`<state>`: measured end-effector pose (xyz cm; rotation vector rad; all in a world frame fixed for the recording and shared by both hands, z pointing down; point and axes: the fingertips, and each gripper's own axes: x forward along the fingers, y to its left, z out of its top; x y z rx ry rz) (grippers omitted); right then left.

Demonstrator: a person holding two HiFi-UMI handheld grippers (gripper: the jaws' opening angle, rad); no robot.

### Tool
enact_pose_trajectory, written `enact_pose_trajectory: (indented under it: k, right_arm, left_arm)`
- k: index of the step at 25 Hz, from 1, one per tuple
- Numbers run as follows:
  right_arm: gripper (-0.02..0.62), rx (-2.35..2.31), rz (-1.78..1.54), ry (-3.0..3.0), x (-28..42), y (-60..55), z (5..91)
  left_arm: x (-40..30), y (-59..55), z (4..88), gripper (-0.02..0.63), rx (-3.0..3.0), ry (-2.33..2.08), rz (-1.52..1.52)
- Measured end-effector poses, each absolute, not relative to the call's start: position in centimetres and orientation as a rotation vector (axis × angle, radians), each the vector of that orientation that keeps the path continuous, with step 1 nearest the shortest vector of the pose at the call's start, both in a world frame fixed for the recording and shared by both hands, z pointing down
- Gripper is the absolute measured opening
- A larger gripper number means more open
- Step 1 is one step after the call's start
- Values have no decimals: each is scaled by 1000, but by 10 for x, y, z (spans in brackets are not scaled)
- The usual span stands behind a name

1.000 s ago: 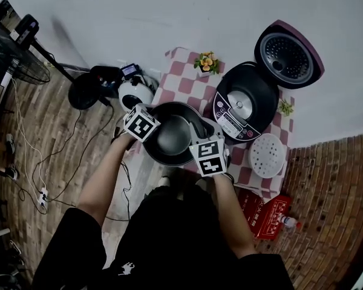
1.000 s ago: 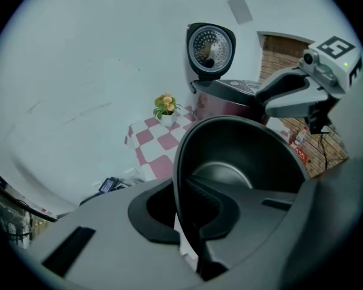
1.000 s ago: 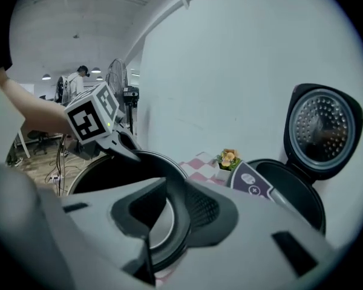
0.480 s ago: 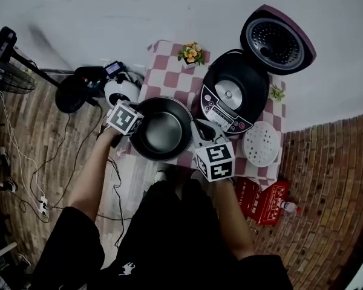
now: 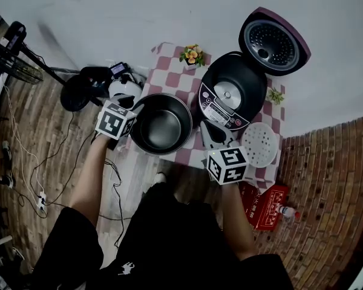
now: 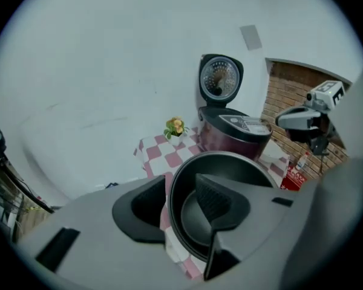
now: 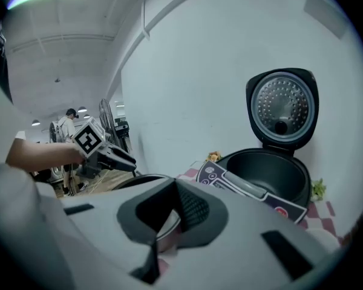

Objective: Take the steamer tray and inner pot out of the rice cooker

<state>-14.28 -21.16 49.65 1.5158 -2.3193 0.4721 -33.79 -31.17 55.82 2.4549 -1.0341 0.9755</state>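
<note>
The pot [image 5: 162,124] stands upright on the worktop [image 5: 175,80], mouth up. The left hand-held gripper [image 6: 183,204] has just opened, with the rim loose between its jaws. The right hand-held gripper [image 7: 175,216] is closed and empty.

Left gripper [image 6: 180,192] loose at the inner pot [image 6: 242,165]
Jaws, just opening, stand apart astride the pot's rim; behind the pot stands the rice cooker [image 6: 230,135], lid up.

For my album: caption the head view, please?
Inner pot and steamer tray sit out beside the open rice cooker.
</note>
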Motion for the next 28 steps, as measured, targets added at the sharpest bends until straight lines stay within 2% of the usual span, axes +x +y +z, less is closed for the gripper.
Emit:
enact_pose_trajectory:
  k: [10, 13, 28]
  right_arm:
    - [2, 1655, 375, -2383, -80, -166, 449]
    - [2, 1660, 346, -2387, -59, -153, 440]
    - [2, 1628, 243, -2526, 31, -27, 400]
  left_arm:
    - [-297, -236, 471, 26, 2537, -1319, 688]
    - [-276, -212, 462, 6, 2529, -1370, 652]
    - [-176, -59, 423, 5, 2608, -1467, 504]
